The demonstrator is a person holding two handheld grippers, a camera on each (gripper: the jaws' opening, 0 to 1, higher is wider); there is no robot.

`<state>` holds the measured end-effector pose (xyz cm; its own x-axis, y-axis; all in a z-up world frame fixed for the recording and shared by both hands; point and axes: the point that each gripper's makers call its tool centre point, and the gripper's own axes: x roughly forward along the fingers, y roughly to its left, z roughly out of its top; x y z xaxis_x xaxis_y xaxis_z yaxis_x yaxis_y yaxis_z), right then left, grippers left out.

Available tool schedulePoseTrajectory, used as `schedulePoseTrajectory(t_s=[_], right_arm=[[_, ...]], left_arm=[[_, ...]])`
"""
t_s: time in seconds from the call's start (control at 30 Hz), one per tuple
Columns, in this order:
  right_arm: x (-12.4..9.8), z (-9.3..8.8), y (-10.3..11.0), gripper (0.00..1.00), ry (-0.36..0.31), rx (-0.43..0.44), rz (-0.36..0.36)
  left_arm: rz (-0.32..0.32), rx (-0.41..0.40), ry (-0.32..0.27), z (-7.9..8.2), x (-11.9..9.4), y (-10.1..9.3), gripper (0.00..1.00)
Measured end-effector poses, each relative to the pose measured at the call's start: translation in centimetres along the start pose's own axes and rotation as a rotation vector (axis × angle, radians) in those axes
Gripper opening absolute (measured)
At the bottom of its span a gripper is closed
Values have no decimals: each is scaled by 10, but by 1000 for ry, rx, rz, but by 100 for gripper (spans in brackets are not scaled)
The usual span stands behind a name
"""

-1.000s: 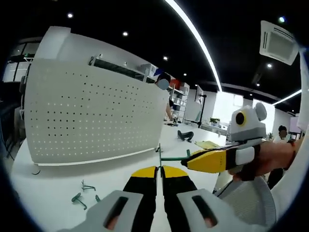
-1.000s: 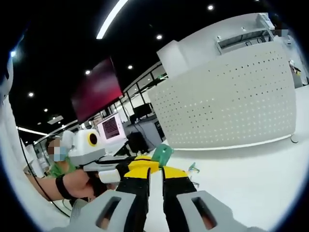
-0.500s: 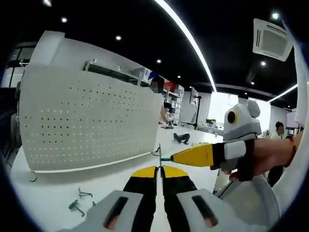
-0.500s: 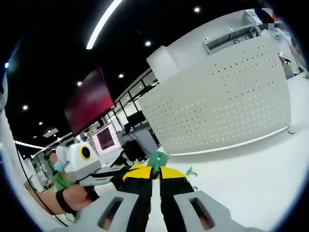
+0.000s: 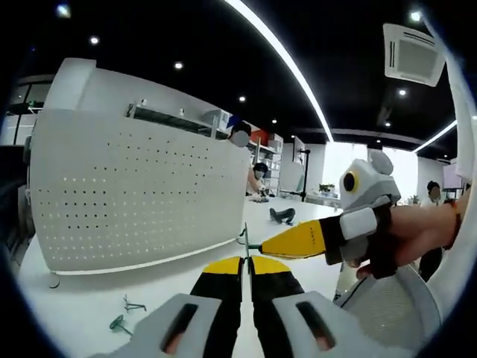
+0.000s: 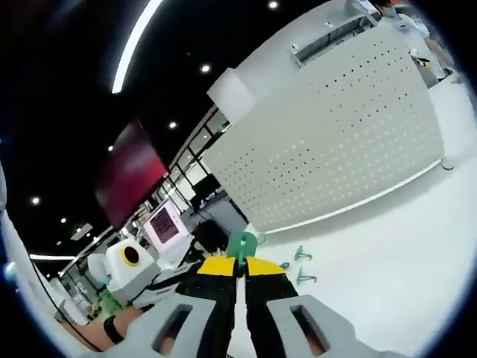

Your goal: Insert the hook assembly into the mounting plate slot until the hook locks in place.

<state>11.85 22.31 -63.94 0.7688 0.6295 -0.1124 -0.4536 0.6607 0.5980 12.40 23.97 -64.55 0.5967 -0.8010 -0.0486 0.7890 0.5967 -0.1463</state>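
The left gripper (image 5: 246,261) pinches a thin green wire hook (image 5: 245,237), jaws pressed together. The right gripper (image 6: 240,261) clamps a small green plastic mounting plate (image 6: 241,242). Ahead stands a white perforated pegboard panel (image 5: 134,195) with open white tabletop (image 6: 387,246) beyond; spare green hooks (image 6: 300,265) lie nearby.

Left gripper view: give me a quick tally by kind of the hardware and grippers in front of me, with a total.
White pegboard panel: 1
Loose green hooks on the table: 2
Held green hook piece: 1
Grippers, left gripper and right gripper: 2
Total: 6
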Motion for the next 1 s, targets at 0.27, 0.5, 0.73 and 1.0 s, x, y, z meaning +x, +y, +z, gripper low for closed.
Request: schedulePoseTrajectory(t_s=[0.27, 0.5, 0.73, 1.0], right_arm=[[1, -1, 0, 1, -4, -9, -25], [4, -1, 1, 1, 6, -37, -29], [3, 0, 2, 1, 1, -21, -29], [5, 1, 4, 1, 0, -70, -42]], left_arm=[[0, -10, -5, -2, 1, 1, 4], [9, -6, -4, -2, 1, 3, 5], [-4, -7, 8, -5, 2, 0, 8], [5, -4, 24, -9, -1, 3, 16]])
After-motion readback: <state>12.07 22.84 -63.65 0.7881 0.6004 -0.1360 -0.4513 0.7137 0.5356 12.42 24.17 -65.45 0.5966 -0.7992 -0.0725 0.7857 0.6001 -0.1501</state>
